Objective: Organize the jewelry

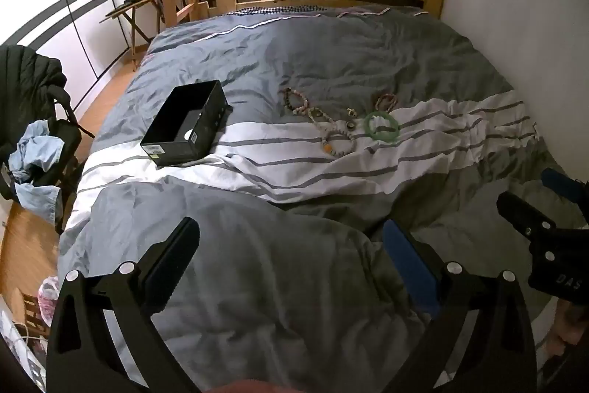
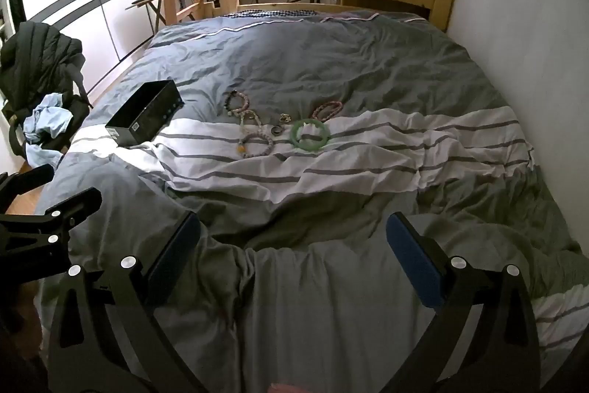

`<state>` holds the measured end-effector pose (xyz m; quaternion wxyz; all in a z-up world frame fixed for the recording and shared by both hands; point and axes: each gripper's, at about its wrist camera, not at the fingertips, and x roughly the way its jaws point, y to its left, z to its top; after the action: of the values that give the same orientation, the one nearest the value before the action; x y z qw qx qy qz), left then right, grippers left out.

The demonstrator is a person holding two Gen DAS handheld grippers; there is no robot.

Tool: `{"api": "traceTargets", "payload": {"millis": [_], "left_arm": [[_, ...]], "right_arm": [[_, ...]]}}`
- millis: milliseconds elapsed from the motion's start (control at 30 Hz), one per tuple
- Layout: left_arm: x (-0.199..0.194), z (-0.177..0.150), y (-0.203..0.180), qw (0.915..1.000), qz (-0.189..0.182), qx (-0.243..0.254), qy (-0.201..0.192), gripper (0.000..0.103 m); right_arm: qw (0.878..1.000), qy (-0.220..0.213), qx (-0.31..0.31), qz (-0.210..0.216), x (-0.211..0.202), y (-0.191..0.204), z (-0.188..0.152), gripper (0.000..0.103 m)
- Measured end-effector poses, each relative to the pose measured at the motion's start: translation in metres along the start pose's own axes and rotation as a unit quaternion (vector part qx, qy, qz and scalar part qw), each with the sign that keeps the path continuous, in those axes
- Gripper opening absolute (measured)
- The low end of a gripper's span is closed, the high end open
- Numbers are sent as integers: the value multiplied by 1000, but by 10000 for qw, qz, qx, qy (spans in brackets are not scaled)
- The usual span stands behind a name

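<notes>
The duvet (image 2: 331, 69) carries an open black box (image 2: 145, 120), with the jewelry (image 2: 279, 127) scattered to its right. Both the left gripper (image 1: 291, 253) and right gripper (image 2: 292, 245) hang spread wide, empty, well short of it. Best start with the green bangle (image 2: 309, 135) — rigid, clear of neighbours. The beaded bracelets (image 2: 244, 120) overlap — their count stays unclear, as do the box's contents.
</notes>
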<state>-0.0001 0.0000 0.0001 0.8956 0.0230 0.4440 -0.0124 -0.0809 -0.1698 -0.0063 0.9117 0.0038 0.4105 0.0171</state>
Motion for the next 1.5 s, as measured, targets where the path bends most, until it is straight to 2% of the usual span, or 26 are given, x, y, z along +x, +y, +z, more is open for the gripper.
{"api": "traceTargets", "payload": {"millis": [667,833,967,1500], "left_arm": [[5,-3,-4,9999,20,122,80,98],[8,-4,-1,9995,-236,42,193,98],[9,-5,-3,9998,-105,80,179,98],[8,-5,-1,9995,-156,99,237,98]], "right_arm": [[10000,35,-6,8,1,1,0,100],[10000,36,-10,8,0,1,0,100],[10000,27,-7,1,0,2,0,100],[10000,26,-11,1,-1,2,0,100]]}}
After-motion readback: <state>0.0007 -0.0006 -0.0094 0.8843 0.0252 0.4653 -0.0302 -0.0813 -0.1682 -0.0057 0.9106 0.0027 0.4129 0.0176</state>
